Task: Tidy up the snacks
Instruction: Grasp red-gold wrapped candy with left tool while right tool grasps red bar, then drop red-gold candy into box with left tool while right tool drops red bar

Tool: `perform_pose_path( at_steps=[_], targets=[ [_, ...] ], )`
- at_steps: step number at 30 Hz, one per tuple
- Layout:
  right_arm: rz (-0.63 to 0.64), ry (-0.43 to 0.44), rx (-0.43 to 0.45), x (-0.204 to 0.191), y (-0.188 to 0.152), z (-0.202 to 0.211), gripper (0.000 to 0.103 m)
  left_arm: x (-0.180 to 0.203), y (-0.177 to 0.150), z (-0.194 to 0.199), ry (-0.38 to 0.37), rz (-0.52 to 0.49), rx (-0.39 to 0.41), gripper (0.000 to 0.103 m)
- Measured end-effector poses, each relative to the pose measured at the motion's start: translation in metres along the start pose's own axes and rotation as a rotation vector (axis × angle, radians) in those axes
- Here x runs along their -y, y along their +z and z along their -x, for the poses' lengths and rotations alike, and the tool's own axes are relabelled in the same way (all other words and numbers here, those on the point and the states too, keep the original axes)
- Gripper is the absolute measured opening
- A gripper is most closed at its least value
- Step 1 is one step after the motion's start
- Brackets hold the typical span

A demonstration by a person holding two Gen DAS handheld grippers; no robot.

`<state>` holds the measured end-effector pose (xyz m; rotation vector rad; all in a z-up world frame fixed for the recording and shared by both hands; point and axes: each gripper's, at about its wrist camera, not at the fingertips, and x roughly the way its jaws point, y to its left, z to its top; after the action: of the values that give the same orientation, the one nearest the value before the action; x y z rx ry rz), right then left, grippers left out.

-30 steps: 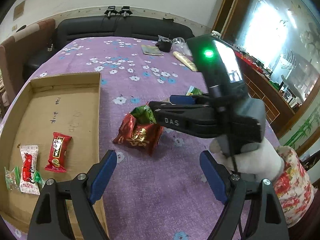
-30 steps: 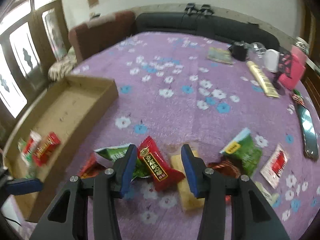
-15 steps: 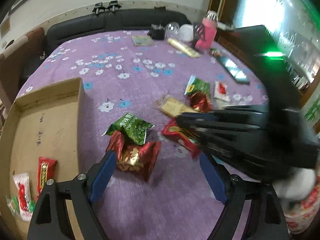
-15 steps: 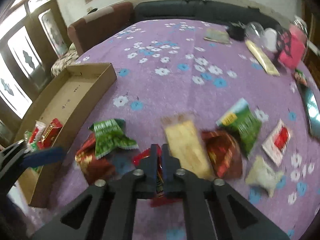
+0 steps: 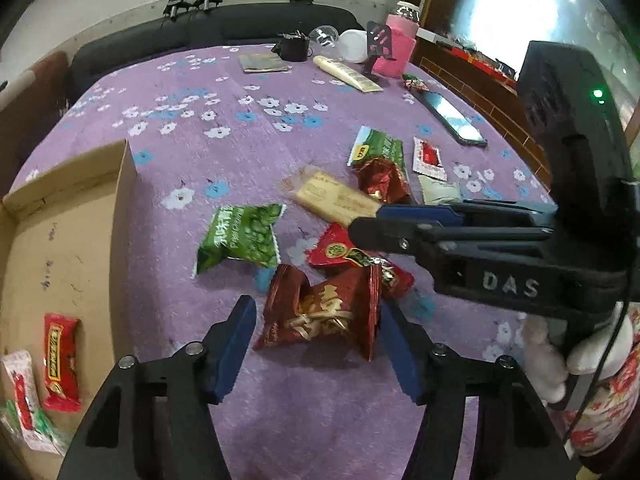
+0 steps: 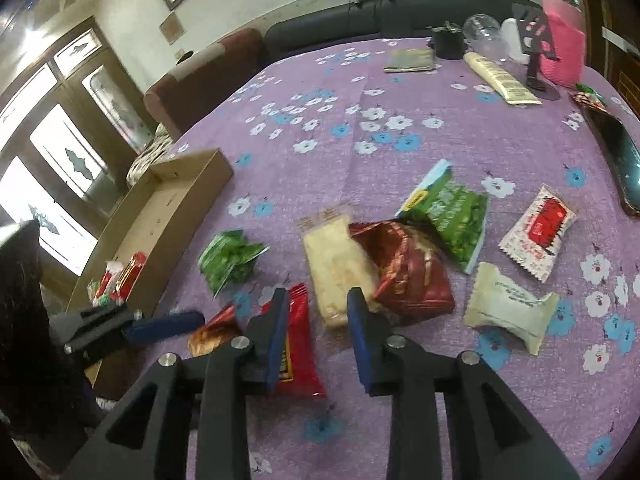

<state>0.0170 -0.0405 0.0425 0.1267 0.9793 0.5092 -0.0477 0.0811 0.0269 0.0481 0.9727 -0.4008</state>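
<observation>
A dark red foil snack packet (image 5: 320,312) lies on the purple cloth between the fingers of my left gripper (image 5: 318,340). Its jaws are closing; the right pad (image 5: 394,344) is at the packet's edge, the left pad stands just off it. My right gripper (image 6: 318,334) hovers low over a bright red packet (image 6: 298,344) and a yellow biscuit packet (image 6: 332,268). Its jaws are opening, and the red packet lies flat beside the left finger, not gripped. In the left wrist view the right gripper (image 5: 372,224) reaches in from the right. The cardboard box (image 5: 124,208) at left holds a red packet (image 5: 60,360) and a white one (image 5: 24,400).
Loose snacks lie around: a green pea packet (image 5: 240,236), a second dark red foil packet (image 6: 404,268), a larger green packet (image 6: 452,216), a white-and-red sachet (image 6: 538,232), a pale packet (image 6: 508,308). At the far side are a phone (image 5: 452,116), a tube (image 5: 348,74) and a pink bottle (image 5: 400,44).
The left gripper came down over the dark red foil packet and its jaws narrowed around it. The right gripper shut on the bright red packet, then opened again while shifting sideways.
</observation>
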Motion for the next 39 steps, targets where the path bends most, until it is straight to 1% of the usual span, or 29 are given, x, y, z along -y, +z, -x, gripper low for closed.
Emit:
perform_pose_path(
  at_steps=[2,5,6,8,12,15,16,18,21,22,23,24,27,28,31,33,36,39],
  targets=[
    [0.023,-0.014,-0.003,-0.004,-0.001,-0.002,0.028,0.001,-0.001,-0.006,0.014,-0.013,-0.018,0.069],
    [0.05,-0.034,-0.002,-0.009,-0.003,-0.005,0.029,0.004,-0.002,-0.012,0.012,-0.031,-0.034,0.07],
    [0.057,-0.037,-0.001,-0.011,-0.003,-0.005,0.032,0.007,-0.003,-0.013,0.018,-0.041,-0.031,0.073],
    [0.065,-0.042,0.0,-0.012,-0.004,-0.006,0.032,0.01,-0.004,-0.015,0.02,-0.049,-0.03,0.076],
    [0.036,-0.029,0.01,-0.006,-0.003,-0.003,0.032,0.009,-0.002,-0.016,0.015,-0.023,-0.024,0.08],
    [0.023,-0.03,0.02,-0.002,-0.003,0.001,0.036,0.011,0.0,-0.018,0.013,-0.008,-0.012,0.084],
    [0.019,-0.031,0.025,-0.002,-0.004,0.002,0.038,0.013,0.0,-0.019,0.019,-0.013,-0.008,0.085],
    [0.011,-0.029,0.029,0.0,-0.004,0.004,0.04,0.017,-0.001,-0.022,0.029,-0.028,-0.002,0.091],
    [0.003,-0.02,0.024,0.002,-0.004,0.005,0.041,0.023,-0.003,-0.025,0.049,-0.058,0.012,0.093],
    [0.005,-0.016,0.021,0.002,-0.005,0.005,0.041,0.023,-0.002,-0.024,0.052,-0.057,0.015,0.09],
    [0.006,-0.013,0.021,0.002,-0.005,0.006,0.041,0.021,-0.003,-0.022,0.053,-0.051,0.026,0.069],
    [0.005,-0.009,0.023,0.003,-0.005,0.008,0.041,0.018,-0.002,-0.019,0.045,-0.04,0.034,0.061],
    [0.009,0.004,0.018,0.004,-0.005,0.009,0.041,0.009,-0.005,-0.013,0.027,0.0,0.042,0.055],
    [0.009,0.009,0.011,0.005,-0.005,0.008,0.041,0.007,-0.006,-0.011,0.024,0.008,0.043,0.054],
    [0.02,0.03,-0.012,0.002,-0.007,0.004,0.041,0.0,-0.01,-0.002,-0.005,0.052,0.054,0.054],
    [0.038,0.028,-0.016,-0.002,-0.008,0.002,0.041,-0.005,-0.012,0.007,-0.022,0.077,0.07,0.054],
    [0.055,0.01,-0.006,-0.007,-0.009,0.001,0.041,-0.01,-0.016,0.023,-0.03,0.097,0.102,0.054],
    [0.062,0.018,0.0,-0.011,-0.01,-0.002,0.041,-0.018,-0.023,0.04,-0.047,0.131,0.136,0.054]
  ],
)
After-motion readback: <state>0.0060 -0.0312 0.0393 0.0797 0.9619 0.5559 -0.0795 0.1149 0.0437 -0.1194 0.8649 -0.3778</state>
